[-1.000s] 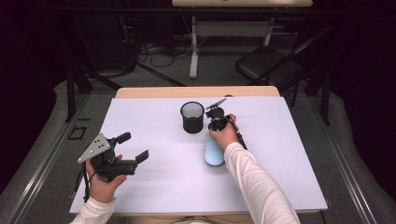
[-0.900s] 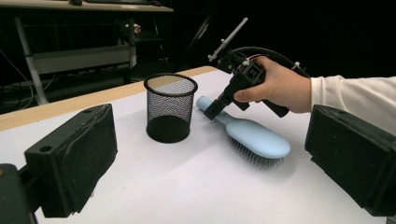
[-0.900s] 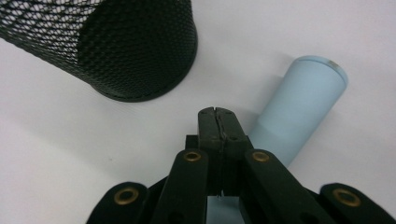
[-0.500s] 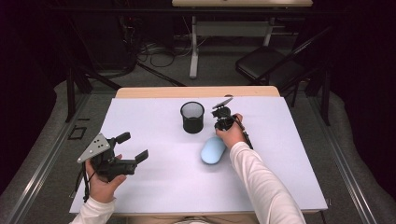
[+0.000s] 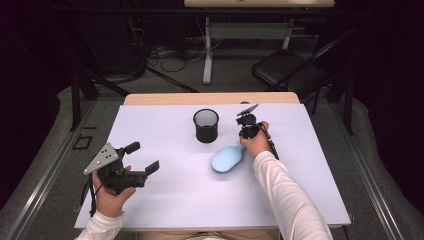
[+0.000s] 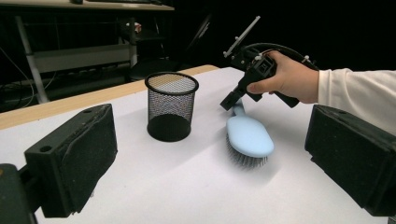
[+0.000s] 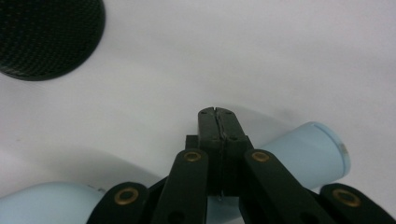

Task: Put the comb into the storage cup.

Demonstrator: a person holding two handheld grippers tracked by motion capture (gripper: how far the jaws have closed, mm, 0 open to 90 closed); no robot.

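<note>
- The light-blue hairbrush (image 5: 226, 159) lies bristles down on the white table (image 5: 165, 200), about midway across it and nearer the far edge than the near one, its handle (image 7: 308, 156) pointing toward the far right corner.
- The right gripper (image 5: 246, 131) stands over that handle; in the right gripper view its jaws sit pressed together across the handle, so I judge it clamped on the hairbrush handle, head resting on the table.
- The black mesh pen cup (image 5: 206, 125) stands upright just beside the brush, toward the far edge and a little left, open mouth up.
- The likely step is to lift the brush and stand it in the cup, so the grip should stay firm near the handle end, since the heavy head can swing.
- Raise it clear of the rim before moving across; the light cup may tip if nudged.
- Lower it slowly and centred over the mouth.
- The left gripper (image 5: 142, 159) hovers near the table's near left corner, jaws spread wide and empty, well apart from the brush; it could steady the cup.
</note>
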